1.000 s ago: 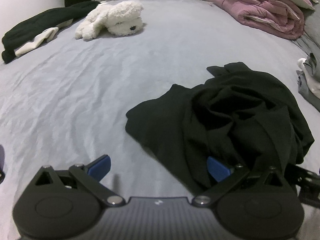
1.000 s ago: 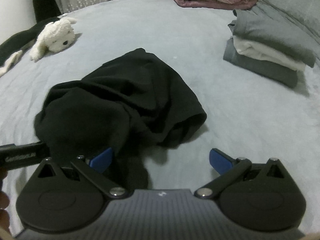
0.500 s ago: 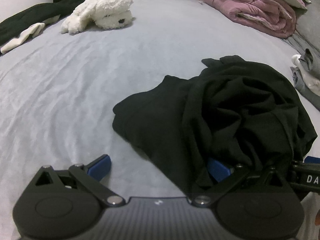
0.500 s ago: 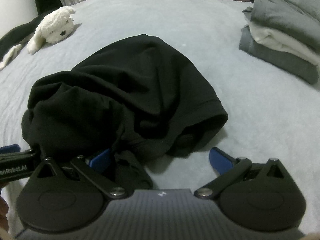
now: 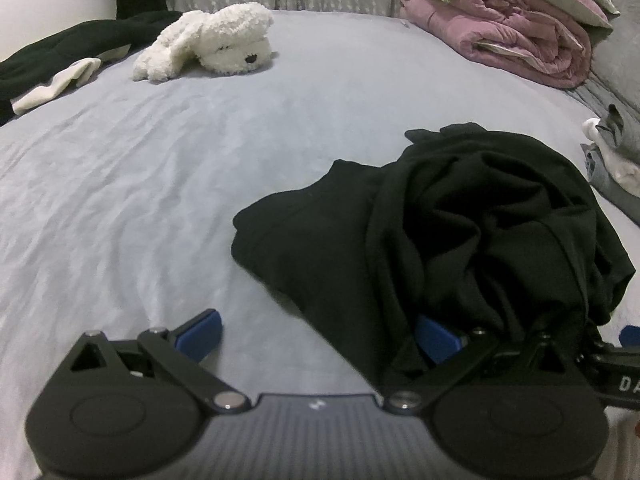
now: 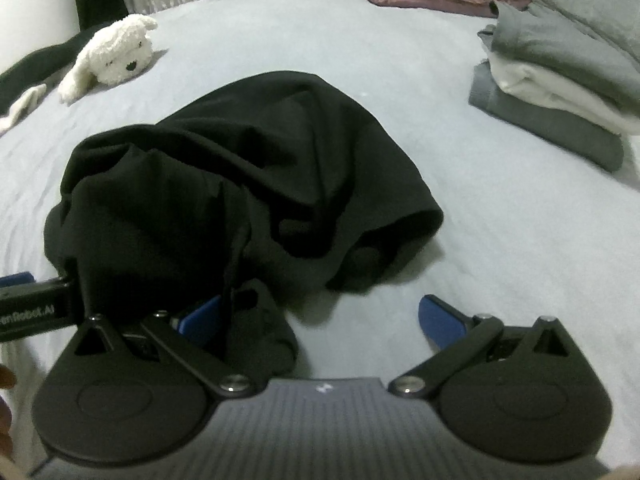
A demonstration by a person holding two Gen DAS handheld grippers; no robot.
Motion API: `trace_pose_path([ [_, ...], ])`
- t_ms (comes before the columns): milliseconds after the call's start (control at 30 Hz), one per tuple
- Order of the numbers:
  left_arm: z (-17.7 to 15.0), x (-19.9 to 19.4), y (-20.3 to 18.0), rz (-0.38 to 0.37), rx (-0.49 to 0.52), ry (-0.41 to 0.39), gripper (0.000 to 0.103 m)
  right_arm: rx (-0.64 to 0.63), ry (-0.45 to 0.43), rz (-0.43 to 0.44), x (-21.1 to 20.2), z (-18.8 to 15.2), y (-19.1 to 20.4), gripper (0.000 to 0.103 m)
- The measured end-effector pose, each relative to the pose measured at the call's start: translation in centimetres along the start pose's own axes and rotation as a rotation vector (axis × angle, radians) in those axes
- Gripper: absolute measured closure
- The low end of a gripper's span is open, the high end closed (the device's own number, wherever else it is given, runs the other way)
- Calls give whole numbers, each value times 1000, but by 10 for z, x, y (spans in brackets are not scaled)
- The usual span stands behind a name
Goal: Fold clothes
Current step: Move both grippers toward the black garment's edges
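A crumpled black garment point(image 5: 460, 236) lies heaped on the grey bed sheet point(image 5: 160, 184). My left gripper point(image 5: 316, 334) is open at the garment's near left edge; its right blue finger point(image 5: 436, 338) is partly under a fold of cloth, its left finger point(image 5: 200, 334) over bare sheet. In the right wrist view the same black garment point(image 6: 256, 176) fills the centre-left. My right gripper point(image 6: 320, 320) is open, its left finger point(image 6: 200, 318) draped by black fabric, its right finger point(image 6: 440, 320) over the sheet. The other gripper's body shows at that view's left edge.
A white plush dog point(image 5: 216, 42) lies at the far side, with dark clothes and a white cloth point(image 5: 56, 82) to its left. A pink quilt point(image 5: 504, 28) is rolled at the far right. Folded grey and white clothes point(image 6: 560, 88) are stacked on the right.
Both grippers have moved in closer to the black garment; its folds now cover my left gripper's right finger and my right gripper's left finger. Jaws stay wide apart.
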State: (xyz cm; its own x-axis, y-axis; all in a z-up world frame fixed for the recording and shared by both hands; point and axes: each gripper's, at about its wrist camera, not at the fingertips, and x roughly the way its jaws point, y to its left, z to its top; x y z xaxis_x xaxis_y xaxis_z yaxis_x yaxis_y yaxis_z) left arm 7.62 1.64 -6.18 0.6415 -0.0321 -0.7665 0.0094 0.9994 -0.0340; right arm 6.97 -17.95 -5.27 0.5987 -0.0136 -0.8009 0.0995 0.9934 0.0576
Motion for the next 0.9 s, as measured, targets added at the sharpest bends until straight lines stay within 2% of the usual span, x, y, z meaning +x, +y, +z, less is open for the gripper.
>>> trace_pose_path([
  [133,2,-5,3,-12,-18,16,0,8,4,24,-9,-1,-6,0],
  [300,5,-15,6,-41,-16,44,0,5,-48,56,-26,-5,-15,0],
  [467,5,-32,6,-112,-18,39,0,6,-76,66,-38,-9,-22,0],
  [767,1,-48,-11,-251,16,26,1,29,-75,40,-44,-15,-37,0],
  [900,2,-52,-14,-290,3,-3,8,39,-77,37,-45,-16,-43,0],
])
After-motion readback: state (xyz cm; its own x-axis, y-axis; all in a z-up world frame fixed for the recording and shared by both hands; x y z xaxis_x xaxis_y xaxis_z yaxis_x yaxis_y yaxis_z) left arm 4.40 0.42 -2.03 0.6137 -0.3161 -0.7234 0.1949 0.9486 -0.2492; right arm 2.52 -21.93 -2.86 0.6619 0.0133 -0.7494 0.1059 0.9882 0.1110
